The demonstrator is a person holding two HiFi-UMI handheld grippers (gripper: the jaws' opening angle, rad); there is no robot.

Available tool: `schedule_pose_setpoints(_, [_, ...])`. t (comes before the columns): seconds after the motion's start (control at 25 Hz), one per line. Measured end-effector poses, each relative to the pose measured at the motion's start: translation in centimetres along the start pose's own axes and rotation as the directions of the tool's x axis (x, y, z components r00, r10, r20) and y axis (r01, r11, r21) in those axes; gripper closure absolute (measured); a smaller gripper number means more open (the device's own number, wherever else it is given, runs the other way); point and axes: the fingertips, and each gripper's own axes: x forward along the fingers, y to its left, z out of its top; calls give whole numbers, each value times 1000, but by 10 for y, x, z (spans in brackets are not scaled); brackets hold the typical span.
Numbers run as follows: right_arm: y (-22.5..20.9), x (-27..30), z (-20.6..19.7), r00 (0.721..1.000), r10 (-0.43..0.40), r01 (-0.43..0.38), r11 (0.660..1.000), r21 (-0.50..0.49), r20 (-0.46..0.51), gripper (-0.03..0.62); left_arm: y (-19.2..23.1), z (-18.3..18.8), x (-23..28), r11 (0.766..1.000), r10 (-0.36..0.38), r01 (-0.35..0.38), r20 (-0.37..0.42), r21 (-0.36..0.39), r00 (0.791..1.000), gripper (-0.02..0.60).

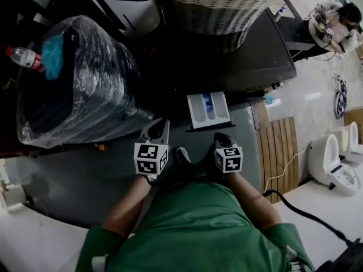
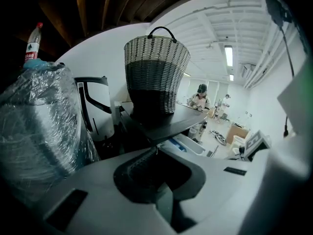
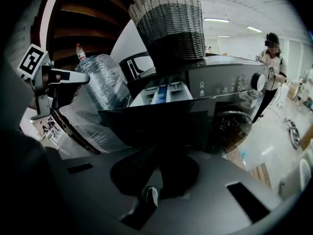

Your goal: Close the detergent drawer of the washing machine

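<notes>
The dark washing machine has its detergent drawer pulled out, showing white compartments with a blue insert. My right gripper is shut and empty, with its tips just in front of the drawer's dark front panel. In the right gripper view the jaws meet right under that panel; I cannot tell if they touch it. My left gripper is shut and empty, left of the drawer and apart from it. The left gripper view shows the drawer ahead to the right of the closed jaws.
A woven basket stands on the machine's top. A large plastic-wrapped bundle with a water bottle sits to the left. A wooden mat, a white toilet and a black cable lie to the right. A person stands beyond the machine.
</notes>
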Motion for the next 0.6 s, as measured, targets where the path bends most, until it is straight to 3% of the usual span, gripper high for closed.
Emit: schedule_pose_setpoints(0.6, [-5, 10, 9, 998, 52, -49, 996, 68, -33, 576, 8, 5, 7, 997, 65, -65, -8, -40, 998, 551])
